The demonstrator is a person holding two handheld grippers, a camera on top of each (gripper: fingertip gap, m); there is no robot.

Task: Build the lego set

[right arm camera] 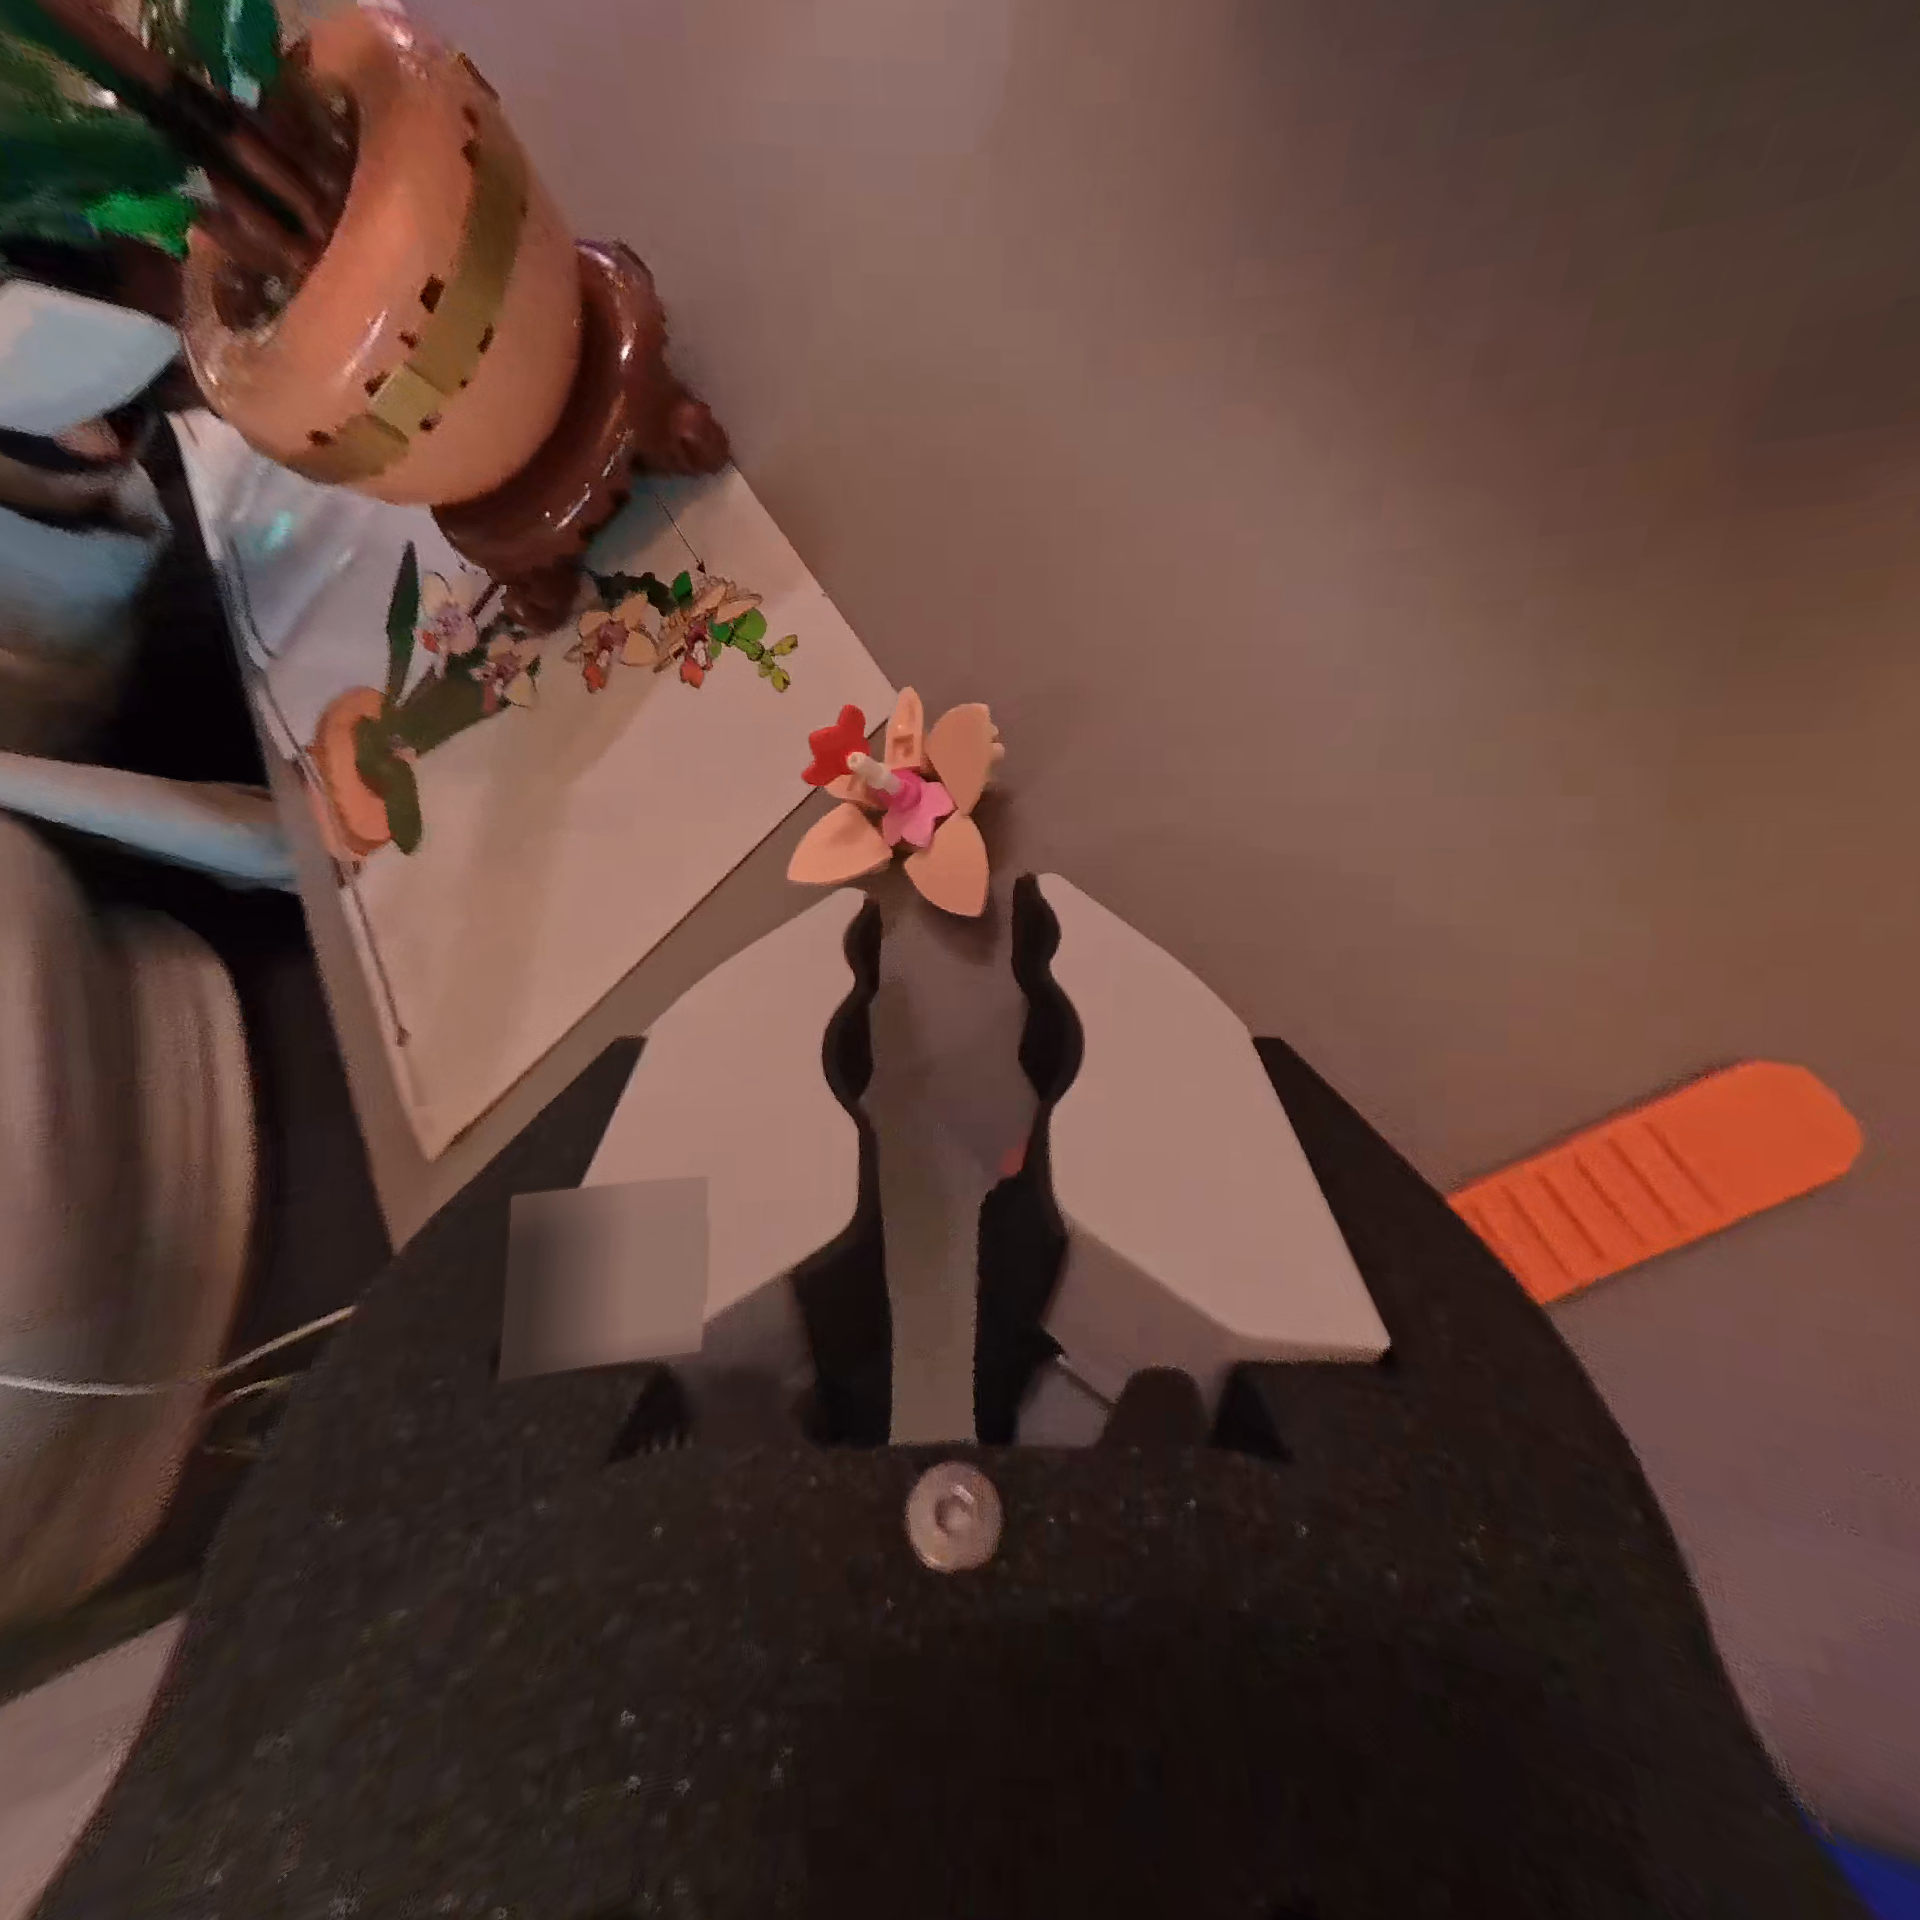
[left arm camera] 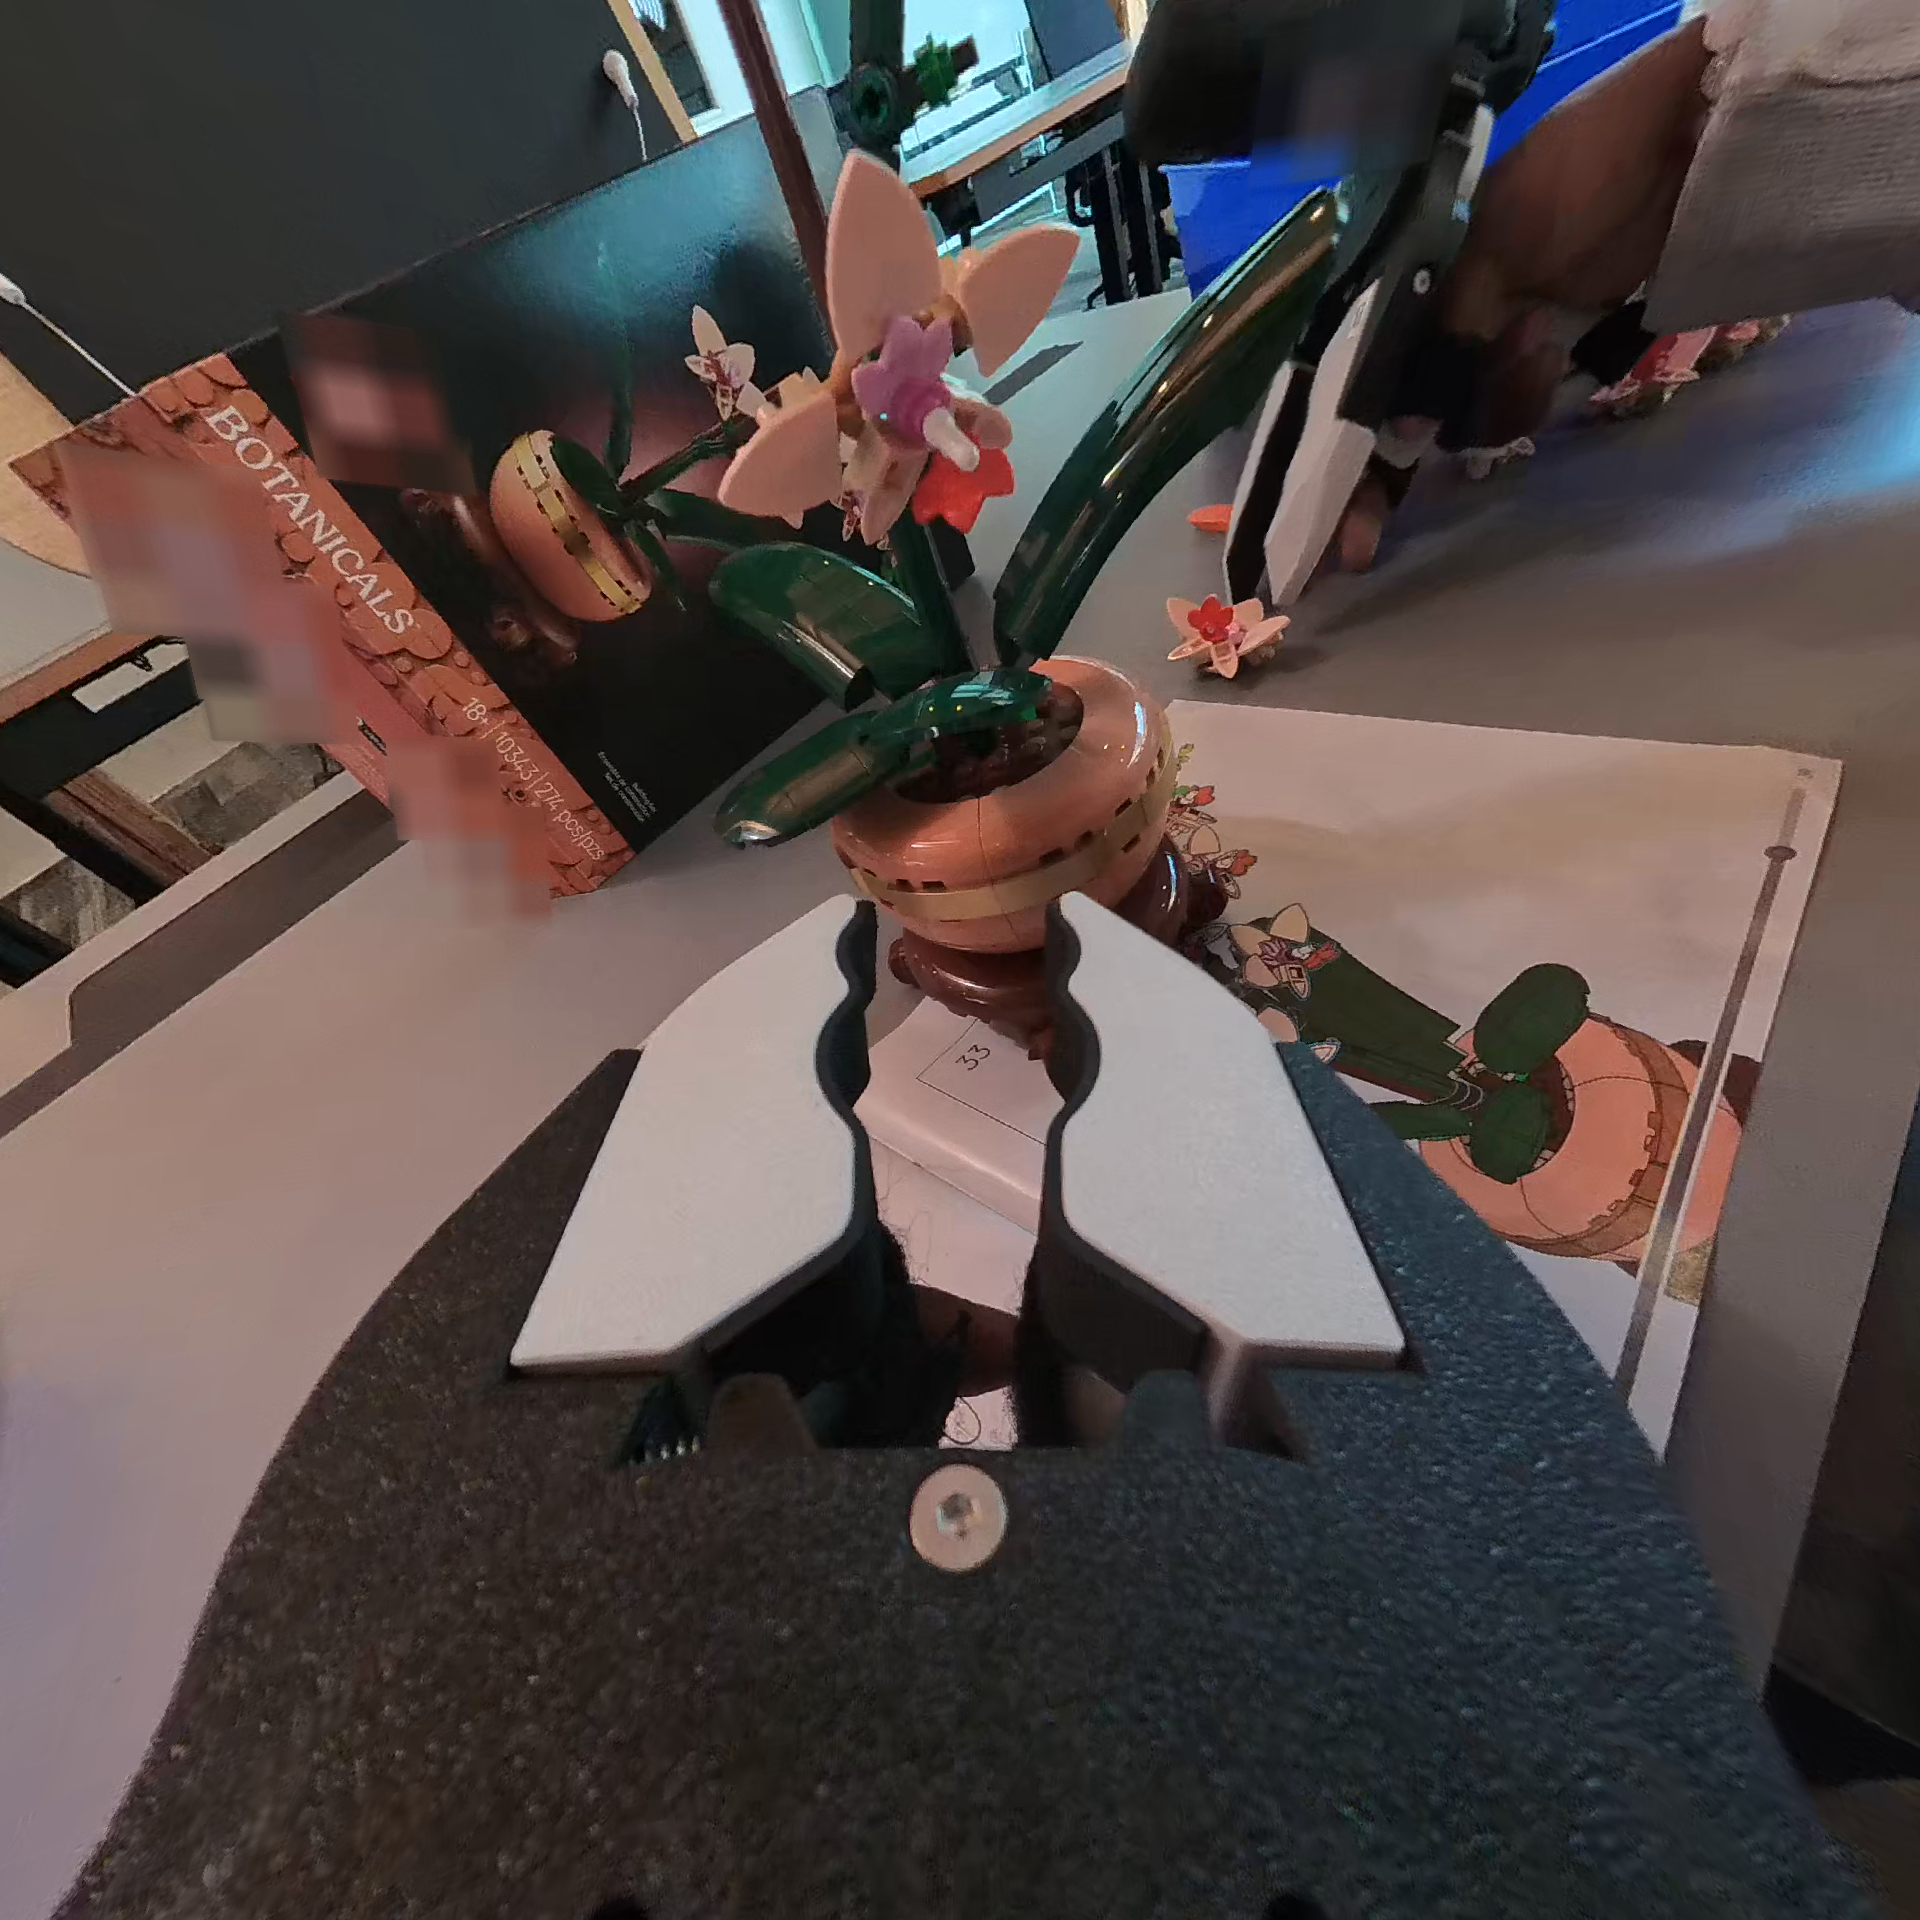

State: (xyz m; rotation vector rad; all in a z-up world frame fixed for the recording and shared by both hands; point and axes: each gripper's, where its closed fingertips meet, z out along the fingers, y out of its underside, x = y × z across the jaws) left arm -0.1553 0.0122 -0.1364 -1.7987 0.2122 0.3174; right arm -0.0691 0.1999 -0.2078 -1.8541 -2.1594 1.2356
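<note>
The lego orchid stands on the grey table: a peach pot (left arm camera: 1039,821) on a brown stand, dark green leaves and one pale pink flower (left arm camera: 883,395) on the stem. My left gripper (left arm camera: 961,914) is closed on the brown stand, one finger on each side. A loose pink flower (right arm camera: 904,810) with a red piece lies on the table just beyond my right gripper (right arm camera: 945,894), which is open and empty. In the left wrist view the right gripper (left arm camera: 1262,592) points down beside that flower (left arm camera: 1221,629). The pot (right arm camera: 416,312) shows at the upper left of the right wrist view.
An open instruction booklet (left arm camera: 1455,883) lies under and right of the pot. The set's box (left arm camera: 468,582) stands behind on the left. An orange brick separator (right arm camera: 1662,1174) lies right of my right gripper. More flower pieces (left arm camera: 1683,364) lie far right. A person's hand (left arm camera: 1558,260) holds the right gripper. One gripper's finger ends stand about 20 cm off the other's. The pale pink flower (left arm camera: 883,395) is closer to my left gripper, around 8 cm from its tips; the right tips are 20 cm off. My left gripper's tips are some 9 cm from the pot (right arm camera: 416,312).
</note>
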